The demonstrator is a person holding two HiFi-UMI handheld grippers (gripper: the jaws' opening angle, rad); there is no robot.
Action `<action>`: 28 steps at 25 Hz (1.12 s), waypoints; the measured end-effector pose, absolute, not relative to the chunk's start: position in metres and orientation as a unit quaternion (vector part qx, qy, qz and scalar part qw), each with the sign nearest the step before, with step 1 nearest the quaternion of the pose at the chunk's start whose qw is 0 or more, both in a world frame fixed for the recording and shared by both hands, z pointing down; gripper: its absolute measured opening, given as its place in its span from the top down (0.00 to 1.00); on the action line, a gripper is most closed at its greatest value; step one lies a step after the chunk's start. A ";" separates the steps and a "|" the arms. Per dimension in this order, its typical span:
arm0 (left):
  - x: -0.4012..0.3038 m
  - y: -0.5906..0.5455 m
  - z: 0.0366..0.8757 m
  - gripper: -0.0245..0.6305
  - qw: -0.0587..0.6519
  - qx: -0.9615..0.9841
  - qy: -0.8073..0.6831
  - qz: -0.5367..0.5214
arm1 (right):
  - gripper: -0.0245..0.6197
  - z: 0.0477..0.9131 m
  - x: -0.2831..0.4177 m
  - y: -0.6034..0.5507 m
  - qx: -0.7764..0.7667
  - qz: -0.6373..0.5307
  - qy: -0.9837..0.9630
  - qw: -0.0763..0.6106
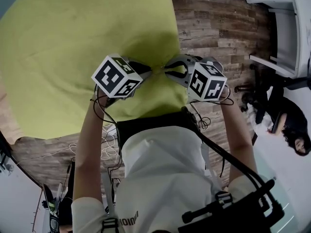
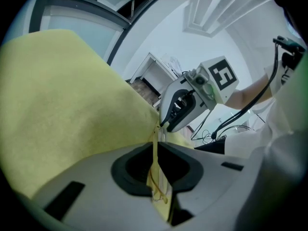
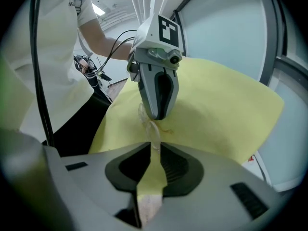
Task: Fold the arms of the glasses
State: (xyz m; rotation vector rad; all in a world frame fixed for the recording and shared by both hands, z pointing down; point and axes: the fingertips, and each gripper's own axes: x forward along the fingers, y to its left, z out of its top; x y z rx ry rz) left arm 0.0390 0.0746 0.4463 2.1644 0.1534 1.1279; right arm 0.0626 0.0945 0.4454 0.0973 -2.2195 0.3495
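**A:** Where are the glasses (image 3: 153, 129) sitting?

**B:** They are hanging between the two grippers, over the near edge of the yellow-green cloth (image 1: 73, 47) that is lying across the wooden table (image 1: 218, 23). Whether they are touching the cloth is not showing.

**A:** What is the left gripper (image 1: 148, 71) doing?

**B:** It is pinching a thin gold wire (image 2: 154, 162) of the frame. In the left gripper view, that wire is running straight along the narrow slit between the nearly closed jaws.

**A:** And the right gripper (image 1: 167, 67)?

**B:** Its jaw tips are closing on a clear lens, which is showing edge-on in the right gripper view. Behind the tips the jaws are standing slightly apart, and the cloth is showing through the gap.

**A:** How are the two standing to each other?

**B:** They are meeting tip to tip, almost touching, both pointing down and away from the person. The person's forearms (image 1: 87, 144) are reaching in from the bottom of the head view.
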 end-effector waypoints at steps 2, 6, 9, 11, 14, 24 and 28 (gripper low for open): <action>0.038 0.070 0.442 0.90 0.341 0.839 0.046 0.422 | 0.75 0.443 0.064 0.098 0.034 0.157 -0.891 0.424; 0.035 0.063 0.427 0.90 0.342 0.856 0.006 0.387 | 0.74 0.435 0.073 0.099 0.058 0.162 -0.896 0.410; 0.029 0.048 0.416 0.90 0.334 0.873 -0.032 0.354 | 0.76 0.421 0.079 0.087 0.095 0.157 -0.901 0.393; 0.022 0.040 0.410 0.90 0.321 0.883 -0.058 0.338 | 0.86 0.411 0.083 0.079 0.129 0.154 -0.905 0.376; 0.011 0.034 0.401 0.91 0.285 0.896 -0.105 0.325 | 0.89 0.397 0.086 0.071 0.175 0.149 -0.906 0.354; -0.009 0.012 0.369 0.94 0.249 0.904 -0.246 0.246 | 0.93 0.360 0.090 0.035 0.296 0.128 -0.902 0.286; -0.017 0.014 0.361 0.94 0.248 0.902 -0.270 0.227 | 0.93 0.354 0.088 0.032 0.312 0.108 -0.899 0.287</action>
